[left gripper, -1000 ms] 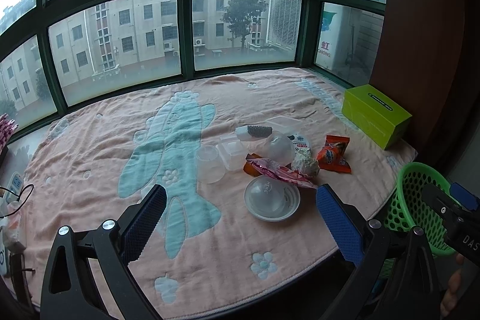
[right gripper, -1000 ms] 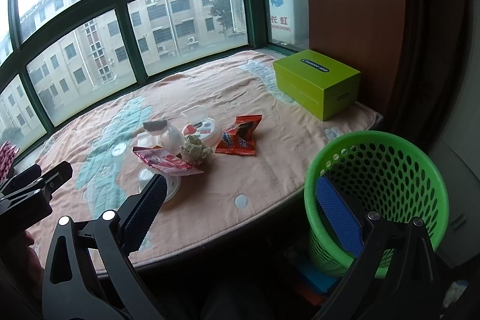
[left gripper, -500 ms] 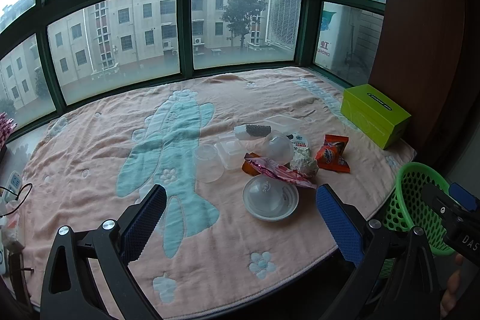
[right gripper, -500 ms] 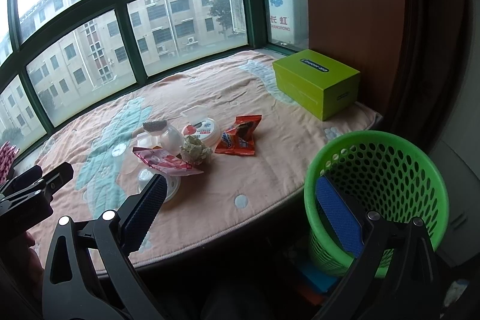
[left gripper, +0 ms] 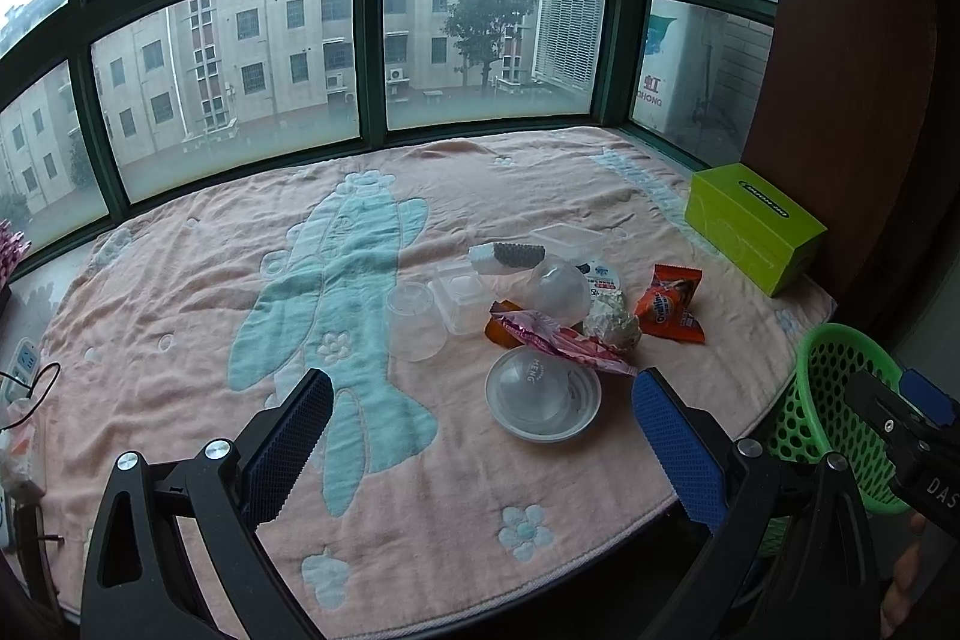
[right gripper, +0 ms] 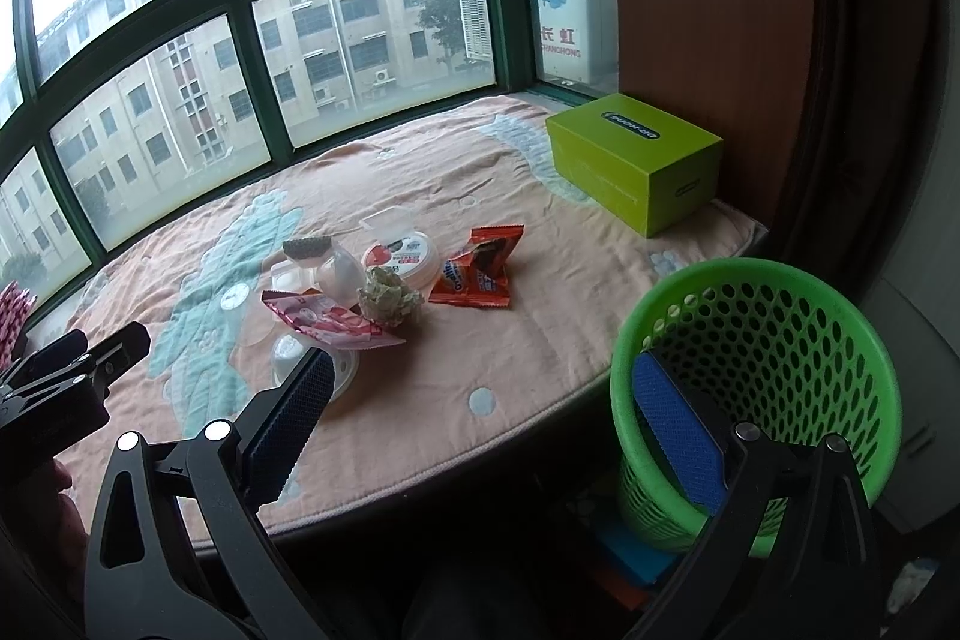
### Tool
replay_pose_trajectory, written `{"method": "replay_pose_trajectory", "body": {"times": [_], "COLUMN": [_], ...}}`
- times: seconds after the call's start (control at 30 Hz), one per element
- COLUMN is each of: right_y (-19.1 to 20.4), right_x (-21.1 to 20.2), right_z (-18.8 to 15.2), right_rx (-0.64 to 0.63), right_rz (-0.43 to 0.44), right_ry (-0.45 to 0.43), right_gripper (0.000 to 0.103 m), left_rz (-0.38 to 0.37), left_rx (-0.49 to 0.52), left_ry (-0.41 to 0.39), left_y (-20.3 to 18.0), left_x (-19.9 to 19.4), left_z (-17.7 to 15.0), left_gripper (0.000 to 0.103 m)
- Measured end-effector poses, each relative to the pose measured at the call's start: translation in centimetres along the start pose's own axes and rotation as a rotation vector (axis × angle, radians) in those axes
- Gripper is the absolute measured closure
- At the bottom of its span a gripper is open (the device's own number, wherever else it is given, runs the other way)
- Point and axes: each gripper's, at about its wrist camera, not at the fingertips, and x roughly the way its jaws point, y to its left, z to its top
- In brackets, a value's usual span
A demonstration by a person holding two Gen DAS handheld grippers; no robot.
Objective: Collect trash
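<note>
A heap of trash lies on the pink blanket [left gripper: 180, 316]: an orange snack wrapper [left gripper: 669, 304] [right gripper: 480, 268], a pink wrapper [left gripper: 558, 337] [right gripper: 327, 319], a crumpled paper ball [left gripper: 612, 322] [right gripper: 387, 301], clear plastic cups [left gripper: 414, 319] and a round clear lid [left gripper: 543, 394]. A green mesh basket [right gripper: 756, 358] [left gripper: 840, 400] stands off the bed's right edge. My left gripper [left gripper: 480, 430] hangs open just short of the lid, holding nothing. My right gripper [right gripper: 480, 418] is open over the bed edge, its right finger in front of the basket.
A lime green box [left gripper: 753, 226] [right gripper: 636, 157] sits at the blanket's far right by a brown wall. Windows run along the far side. A power strip and cable [left gripper: 24, 370] lie at the left edge.
The left gripper has drifted slightly, so the trash heap sits a touch further left and higher in its view. The right gripper view is nearly unchanged.
</note>
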Motion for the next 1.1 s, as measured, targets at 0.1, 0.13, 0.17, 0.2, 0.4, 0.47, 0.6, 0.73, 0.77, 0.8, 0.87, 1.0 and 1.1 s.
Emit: {"method": "replay_pose_trajectory", "body": {"times": [0.1,0.13,0.17,0.2,0.4,0.47,0.6,0.73,0.77,0.8,0.87,1.0,1.1], "right_y": [0.1,0.2,0.2,0.3,0.5,0.7,1.1,1.5,1.8,2.0,2.3,2.9,3.2], "right_x": [0.4,0.5,0.6,0.7,1.4,1.7,2.4,3.2,3.5,3.7,4.3,5.7,7.0], "right_z": [0.1,0.2,0.2,0.2,0.6,0.8,1.3,1.8,1.9,2.0,2.1,2.5,2.7], "right_rx": [-0.002,-0.002,-0.003,-0.004,-0.011,-0.014,-0.026,-0.039,-0.044,-0.049,-0.057,-0.061,-0.059], "right_rz": [-0.001,-0.002,-0.001,-0.001,0.005,0.010,0.017,0.035,0.038,0.046,0.062,0.091,0.120], "right_ry": [0.009,0.011,0.013,0.015,0.026,0.030,0.036,0.042,0.045,0.049,0.056,0.076,0.100], "right_gripper": [0.005,0.005,0.005,0.005,0.005,0.005,0.005,0.005,0.005,0.005,0.005,0.005,0.005], "left_rz": [0.001,0.001,0.001,0.001,0.006,0.007,0.019,0.037,0.041,0.045,0.053,0.076,0.095], "left_rx": [0.000,0.000,-0.001,-0.002,-0.005,-0.005,-0.009,-0.013,-0.016,-0.020,-0.025,-0.037,-0.052], "left_ry": [0.005,0.005,0.007,0.007,0.014,0.015,0.018,0.015,0.014,0.013,0.011,0.007,0.004], "left_y": [0.3,0.4,0.4,0.5,0.9,1.0,1.6,2.3,2.6,2.9,3.4,4.4,5.5], "left_x": [0.3,0.4,0.5,0.5,1.3,1.5,2.1,2.5,2.7,2.8,3.0,3.5,3.9], "left_z": [0.2,0.2,0.3,0.4,0.9,1.1,1.5,2.2,2.4,2.6,2.9,3.7,4.2], "left_gripper": [0.006,0.006,0.006,0.006,0.006,0.006,0.006,0.006,0.006,0.006,0.006,0.006,0.006]}}
